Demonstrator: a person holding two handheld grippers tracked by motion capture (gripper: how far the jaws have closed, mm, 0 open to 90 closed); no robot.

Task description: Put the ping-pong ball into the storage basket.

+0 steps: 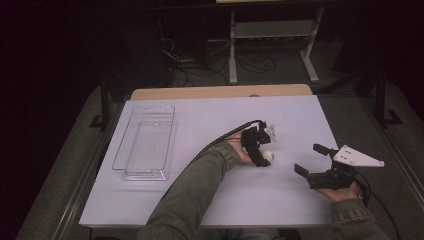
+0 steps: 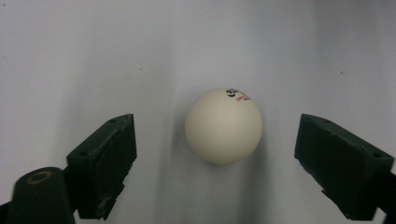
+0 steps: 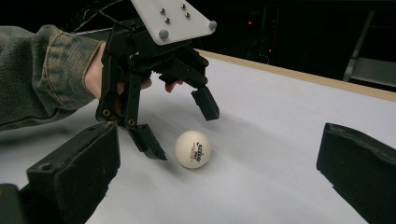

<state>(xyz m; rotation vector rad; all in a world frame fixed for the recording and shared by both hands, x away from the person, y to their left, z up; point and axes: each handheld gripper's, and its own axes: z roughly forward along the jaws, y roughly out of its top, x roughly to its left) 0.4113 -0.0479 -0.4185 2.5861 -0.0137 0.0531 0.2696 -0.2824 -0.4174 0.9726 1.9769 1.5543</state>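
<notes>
Straddling white ball (image 2: 223, 126) w/ red-black logo, unreadable: left claw (image 2: 215, 163) open.

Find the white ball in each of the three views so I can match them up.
High view: the white ball lies on the white table, right of centre, at the left gripper.
Left gripper view: ball at centre, between the open jaws.
Right gripper view: ball at lower centre.
Shared landmark: the left gripper.

One white ball (image 1: 267, 156) is lying on the surface (image 1: 210, 200). One clear plastic tray (image 1: 145, 142) is sitting there too. Two tools are showing: a left tool (image 1: 261, 145) and a right tool (image 1: 312, 160).
</notes>
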